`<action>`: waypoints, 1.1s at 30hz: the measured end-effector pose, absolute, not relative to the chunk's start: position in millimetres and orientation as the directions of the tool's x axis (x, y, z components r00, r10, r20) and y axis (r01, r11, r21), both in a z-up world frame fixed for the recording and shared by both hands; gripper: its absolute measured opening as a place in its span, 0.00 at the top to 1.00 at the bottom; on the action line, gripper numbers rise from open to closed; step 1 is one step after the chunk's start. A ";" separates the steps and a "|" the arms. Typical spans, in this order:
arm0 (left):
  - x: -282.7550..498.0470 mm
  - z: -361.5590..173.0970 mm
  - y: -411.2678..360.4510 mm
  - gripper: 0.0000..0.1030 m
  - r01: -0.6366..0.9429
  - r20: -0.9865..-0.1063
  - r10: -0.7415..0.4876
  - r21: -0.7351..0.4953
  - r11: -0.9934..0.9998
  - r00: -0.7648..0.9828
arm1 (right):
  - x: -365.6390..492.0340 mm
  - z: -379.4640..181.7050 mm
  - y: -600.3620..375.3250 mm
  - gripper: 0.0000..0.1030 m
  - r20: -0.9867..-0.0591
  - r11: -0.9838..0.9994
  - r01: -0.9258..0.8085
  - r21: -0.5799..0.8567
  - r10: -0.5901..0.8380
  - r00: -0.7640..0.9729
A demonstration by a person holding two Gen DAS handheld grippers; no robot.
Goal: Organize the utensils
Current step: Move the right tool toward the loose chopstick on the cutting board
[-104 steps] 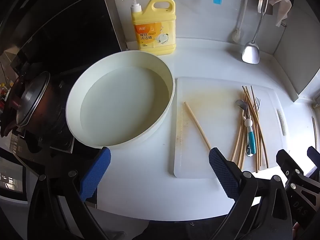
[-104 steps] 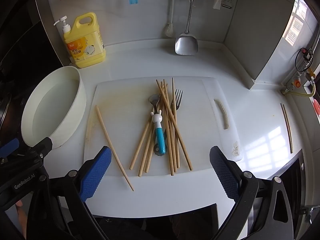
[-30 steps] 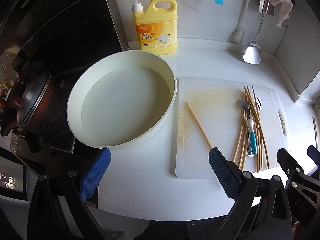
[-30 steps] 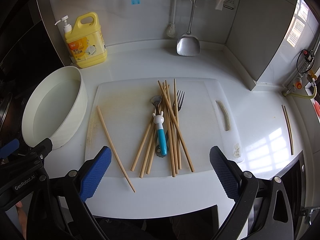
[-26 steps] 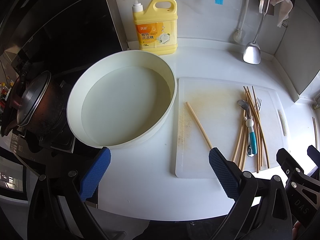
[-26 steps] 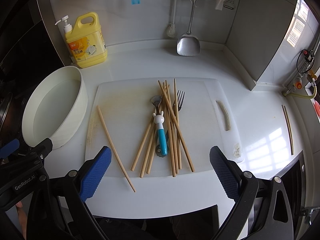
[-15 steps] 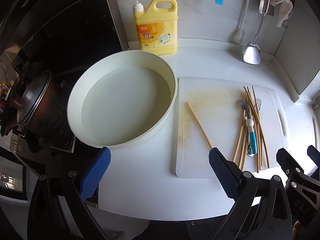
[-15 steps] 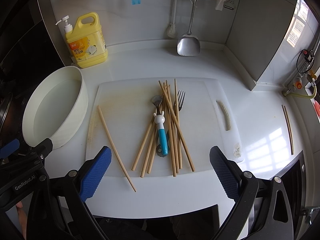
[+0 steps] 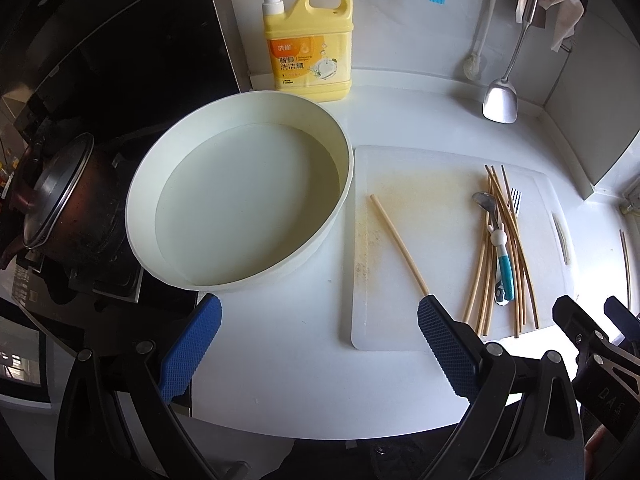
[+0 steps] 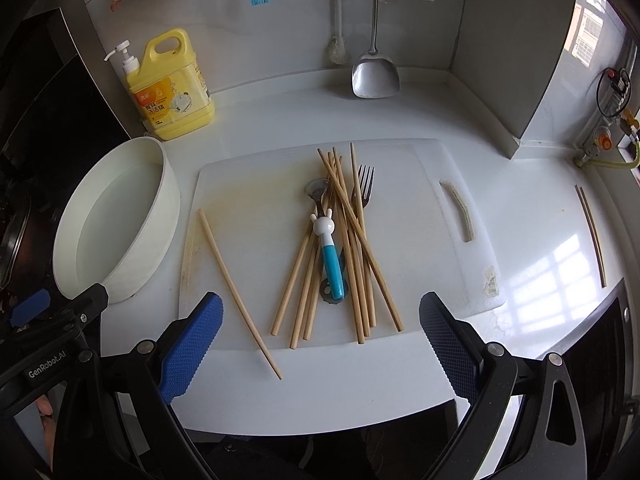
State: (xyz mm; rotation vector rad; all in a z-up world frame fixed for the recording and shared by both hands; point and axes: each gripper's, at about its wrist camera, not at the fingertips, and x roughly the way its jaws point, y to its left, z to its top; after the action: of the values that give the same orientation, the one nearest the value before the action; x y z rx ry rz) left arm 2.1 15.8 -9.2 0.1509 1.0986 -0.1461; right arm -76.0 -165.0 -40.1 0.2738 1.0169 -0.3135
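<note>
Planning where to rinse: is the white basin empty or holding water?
Holding water: the white basin shows a waterline ring below its rim; no utensils inside.

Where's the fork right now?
In the right wrist view the fork lies on the white cutting board, on the right edge of the chopstick pile, tines pointing toward the back wall, right of the spoon.

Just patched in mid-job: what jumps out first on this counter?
A tangled pile of chopsticks with a blue-handled spoon and a fork lies mid cutting board; one lone chopstick lies apart to its left. A big white basin sits left of the board, a yellow detergent jug behind it. Both grippers, left and right, are open and empty.
</note>
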 end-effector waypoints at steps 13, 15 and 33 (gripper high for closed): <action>-1.4 -61.3 -13.6 0.06 0.328 -0.890 -0.188 -0.047 0.943 0.415 | -101.1 -71.4 -202.0 0.09 -0.816 0.902 0.424 0.085 -0.181 0.549; -2.9 -68.2 -19.0 0.06 0.314 -0.885 -0.187 -0.050 0.948 0.425 | -102.5 -77.1 -212.5 0.09 -0.814 0.906 0.415 0.087 -0.175 0.553; -2.7 -109.0 -49.6 0.06 0.066 -0.835 -0.032 0.005 0.998 0.549 | -39.6 -135.7 -277.3 0.09 -0.776 0.976 0.203 0.081 -0.066 0.627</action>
State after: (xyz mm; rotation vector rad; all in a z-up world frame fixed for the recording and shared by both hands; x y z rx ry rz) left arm -2.7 -49.6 -109.0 0.0373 0.9875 -0.0579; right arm -39.6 -277.3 -135.7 0.1663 0.8802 -0.1551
